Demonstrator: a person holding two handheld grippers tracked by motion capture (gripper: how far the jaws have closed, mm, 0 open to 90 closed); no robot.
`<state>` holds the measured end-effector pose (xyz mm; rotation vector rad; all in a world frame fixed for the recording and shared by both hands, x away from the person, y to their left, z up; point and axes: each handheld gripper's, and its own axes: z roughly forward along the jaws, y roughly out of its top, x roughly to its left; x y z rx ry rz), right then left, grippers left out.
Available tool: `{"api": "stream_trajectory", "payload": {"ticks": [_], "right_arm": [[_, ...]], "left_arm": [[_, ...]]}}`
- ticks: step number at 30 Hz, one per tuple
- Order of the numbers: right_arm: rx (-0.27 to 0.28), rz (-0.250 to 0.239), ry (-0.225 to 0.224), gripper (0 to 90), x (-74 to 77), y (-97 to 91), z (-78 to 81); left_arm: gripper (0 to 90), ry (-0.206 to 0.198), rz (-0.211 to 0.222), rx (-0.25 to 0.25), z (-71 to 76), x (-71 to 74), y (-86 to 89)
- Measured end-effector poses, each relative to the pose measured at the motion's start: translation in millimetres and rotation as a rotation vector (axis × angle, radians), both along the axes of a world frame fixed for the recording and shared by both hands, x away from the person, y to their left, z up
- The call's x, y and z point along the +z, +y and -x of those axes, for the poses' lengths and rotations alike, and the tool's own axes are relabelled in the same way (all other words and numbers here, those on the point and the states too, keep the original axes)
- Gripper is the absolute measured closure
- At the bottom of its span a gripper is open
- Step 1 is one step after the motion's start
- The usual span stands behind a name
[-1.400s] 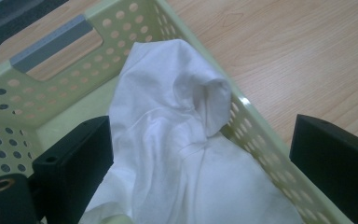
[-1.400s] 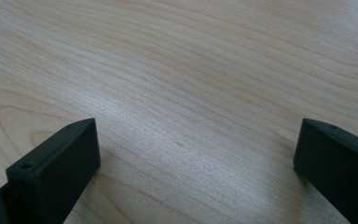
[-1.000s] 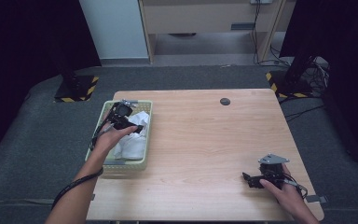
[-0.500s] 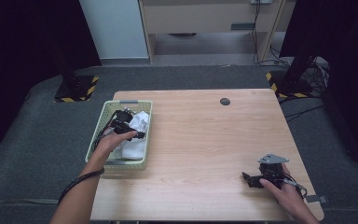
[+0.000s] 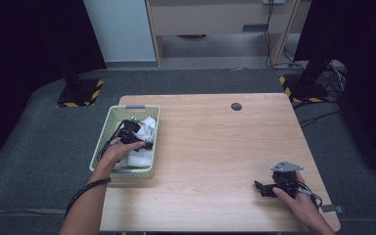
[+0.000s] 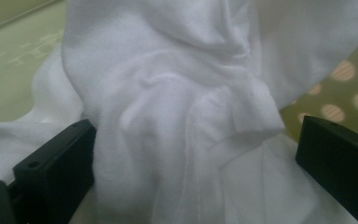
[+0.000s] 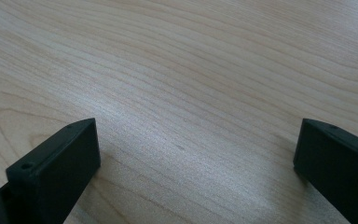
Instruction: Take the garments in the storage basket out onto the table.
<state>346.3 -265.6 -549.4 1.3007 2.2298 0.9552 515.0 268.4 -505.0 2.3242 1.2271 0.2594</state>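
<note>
A pale green basket (image 5: 105, 133) sits at the table's left edge with white cloth (image 5: 147, 128) bunched inside. My left gripper (image 5: 136, 135) is down in the basket, open. In the left gripper view a fold of the white cloth (image 6: 168, 107) lies between the spread jaws, and the basket wall (image 6: 14, 56) shows behind it. My right gripper (image 5: 264, 189) rests on the wooden table (image 5: 215, 147) near the front right corner, open. The right gripper view has bare wood (image 7: 191, 93) between its jaws.
A small dark round disc (image 5: 236, 106) lies near the table's far edge. Dark stands with yellow-black striped feet (image 5: 78, 95) flank the table on grey carpet. A wooden cabinet (image 5: 215, 19) stands beyond the table.
My left gripper has sunk from above the basket's far part down into the white cloth, moving a little nearer. The right gripper has stayed put.
</note>
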Motion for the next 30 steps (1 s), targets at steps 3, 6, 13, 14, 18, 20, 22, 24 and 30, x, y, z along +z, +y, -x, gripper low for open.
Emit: {"api": "stream_trajectory", "payload": {"ticks": [3,6,13,14,18,20,22,24,30], "right_arm": [[0.000,0.000,0.000,0.4,0.0,0.0,0.0],[0.000,0.000,0.000,0.4,0.0,0.0,0.0],[-0.003,0.001,0.000,0.4,0.0,0.2,0.0],[-0.003,0.001,0.000,0.4,0.0,0.2,0.1],[-0.003,0.001,0.000,0.4,0.0,0.2,0.0],[-0.003,0.001,0.000,0.4,0.0,0.2,0.0],[-0.003,0.001,0.000,0.4,0.0,0.2,0.1],[-0.003,0.001,0.000,0.4,0.0,0.2,0.1],[-0.006,0.000,-0.001,0.4,0.0,0.4,0.3]], "left_arm": [[0.0,-0.020,-0.036,-0.014,-0.4,-4.3,-3.6],[0.0,-0.040,-0.080,-0.033,1.1,-7.7,-8.1],[0.0,-0.041,-0.138,-0.013,3.4,-10.7,-15.7],[0.2,-0.026,-0.149,-0.010,3.3,-9.3,-16.4],[11.4,-0.023,-0.175,-0.003,5.8,-3.7,-15.6],[21.0,-0.035,-0.175,0.003,8.1,-1.6,-11.8],[34.5,-0.046,-0.175,0.016,10.7,0.4,-8.3],[44.6,-0.056,-0.191,0.022,13.0,1.4,-7.5],[63.0,-0.074,-0.243,0.022,15.5,4.7,-10.0]]}}
